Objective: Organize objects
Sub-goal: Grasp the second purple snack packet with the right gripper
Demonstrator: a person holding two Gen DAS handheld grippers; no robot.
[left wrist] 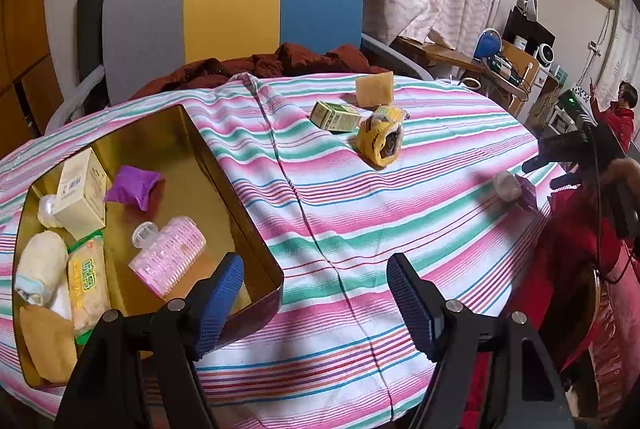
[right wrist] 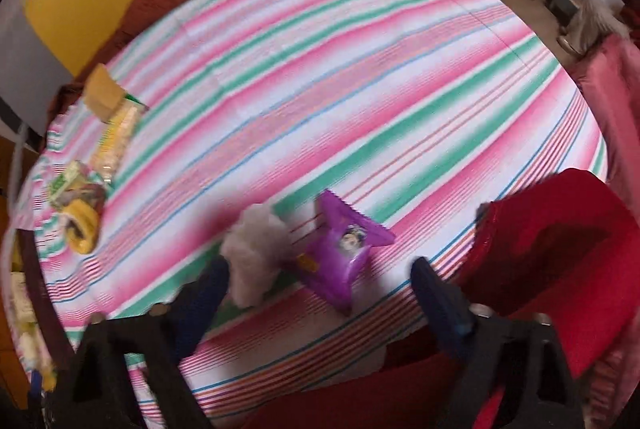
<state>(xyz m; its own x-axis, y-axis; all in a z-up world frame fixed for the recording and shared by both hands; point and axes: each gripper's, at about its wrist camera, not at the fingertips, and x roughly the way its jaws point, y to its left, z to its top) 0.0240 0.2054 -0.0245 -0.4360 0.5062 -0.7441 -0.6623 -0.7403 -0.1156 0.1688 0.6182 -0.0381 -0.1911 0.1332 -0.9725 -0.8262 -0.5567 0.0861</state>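
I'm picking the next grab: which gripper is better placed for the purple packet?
Right. The right gripper is open directly over the purple packet, jaws either side. The left gripper is open by the tin, far from it.

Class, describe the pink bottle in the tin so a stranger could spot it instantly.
Start at the striped tablecloth, then find the gold tin on its left. The pink bottle lies on its side inside: the only translucent pink ridged item, with a clear round cap.
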